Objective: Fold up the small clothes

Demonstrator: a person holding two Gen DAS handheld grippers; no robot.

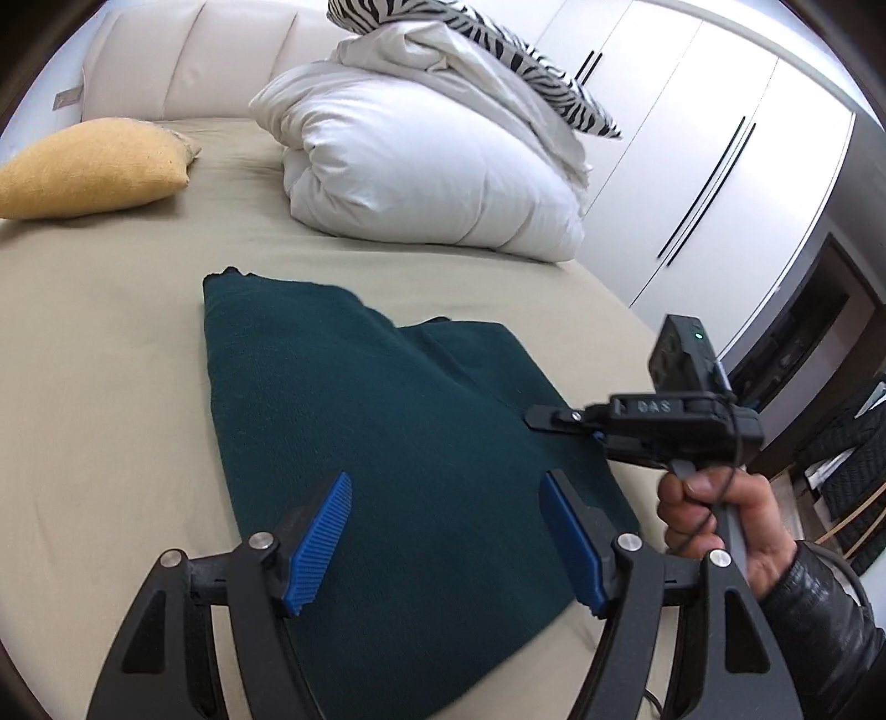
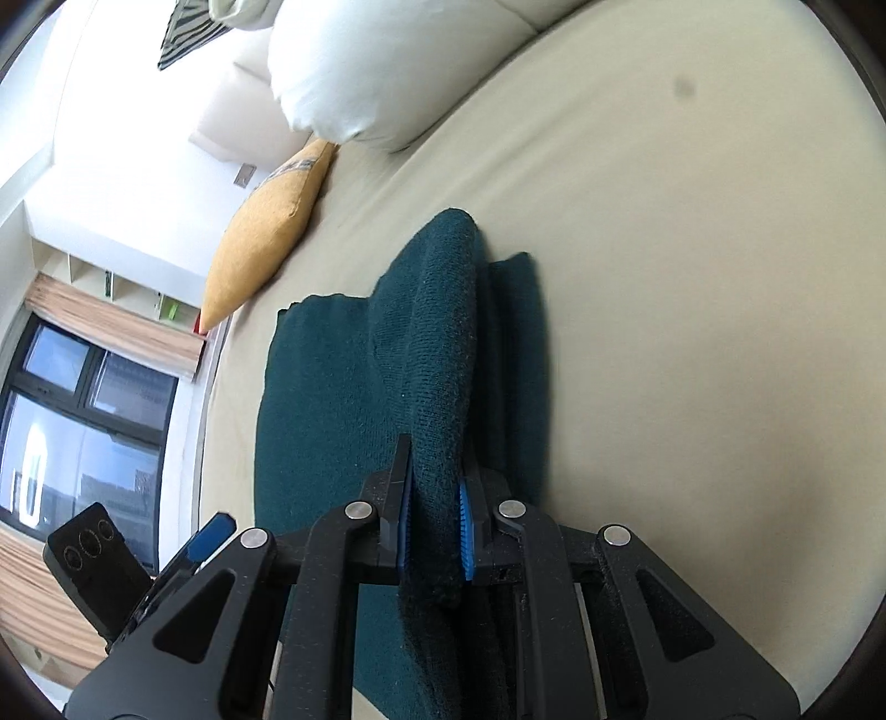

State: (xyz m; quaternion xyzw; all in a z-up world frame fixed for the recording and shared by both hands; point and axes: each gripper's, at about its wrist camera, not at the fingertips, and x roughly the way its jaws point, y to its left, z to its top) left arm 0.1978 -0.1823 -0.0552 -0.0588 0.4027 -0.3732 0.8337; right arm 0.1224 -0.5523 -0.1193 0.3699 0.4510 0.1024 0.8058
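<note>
A dark green knitted garment (image 1: 354, 421) lies on the beige bed sheet (image 1: 111, 354), partly folded. My left gripper (image 1: 446, 537) is open and empty, hovering over the garment's near part. My right gripper (image 2: 434, 526) is shut on a raised fold of the green garment (image 2: 443, 354), its blue pads (image 2: 466, 531) pinching the knit. In the left wrist view the right gripper (image 1: 545, 416) reaches in from the right at the garment's right edge, held by a hand (image 1: 714, 526).
A white folded duvet (image 1: 421, 160) with a zebra-print pillow (image 1: 498, 50) sits at the head of the bed. A yellow cushion (image 1: 88, 166) lies at far left. White wardrobes (image 1: 720, 138) stand to the right. A window (image 2: 77, 432) shows in the right wrist view.
</note>
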